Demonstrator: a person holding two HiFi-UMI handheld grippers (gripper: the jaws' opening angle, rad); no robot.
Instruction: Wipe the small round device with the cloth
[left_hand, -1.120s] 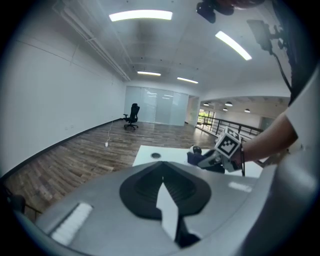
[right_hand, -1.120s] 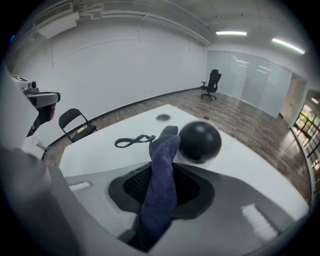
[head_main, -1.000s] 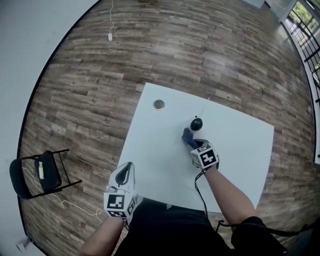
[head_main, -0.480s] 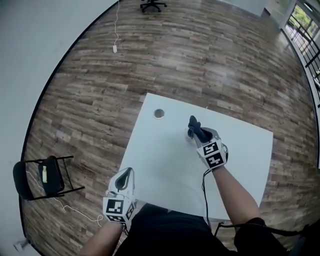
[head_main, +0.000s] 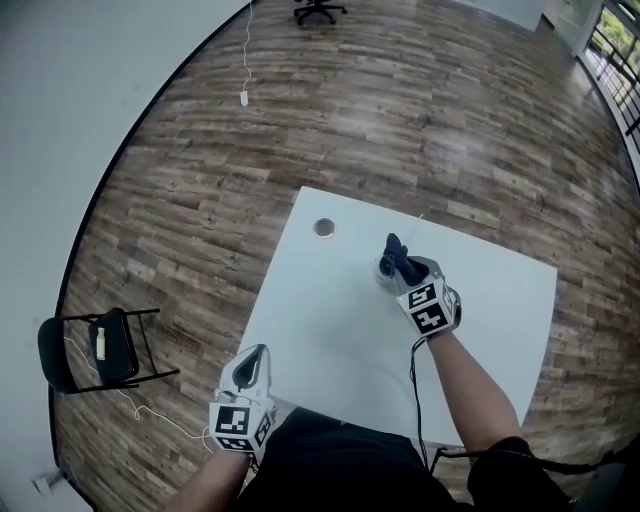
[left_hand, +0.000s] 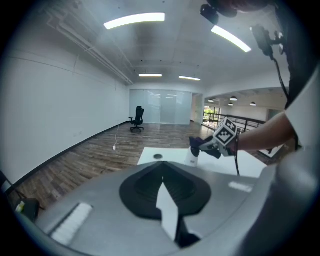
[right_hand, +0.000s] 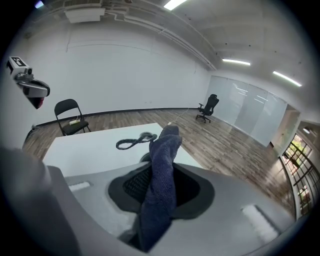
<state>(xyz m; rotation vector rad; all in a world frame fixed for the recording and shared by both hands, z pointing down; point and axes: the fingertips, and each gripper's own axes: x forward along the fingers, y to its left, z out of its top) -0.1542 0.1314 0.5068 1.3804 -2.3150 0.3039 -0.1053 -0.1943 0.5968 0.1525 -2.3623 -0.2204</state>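
Head view, right gripper (head_main: 404, 272) clamping blue cloth (head_main: 393, 250), black-and-white marker cube (head_main: 430, 308)

1. The grey left gripper (head_main: 250, 366) is held close to the person's body. It points forward and slightly down, with its jaws pressed together on nothing.
2. The grey right gripper (head_main: 404, 272) is stretched forward on a bare forearm (head_main: 468, 388) and tilted downward. Its jaws pinch a dark blue terry cloth (right_hand: 161, 175) that pokes beyond their tips.

Nubby dark-blue cloth (right_hand: 161, 190); smooth matt white table (head_main: 330, 320); wood-plank floor (head_main: 400, 110) with a soft sheen
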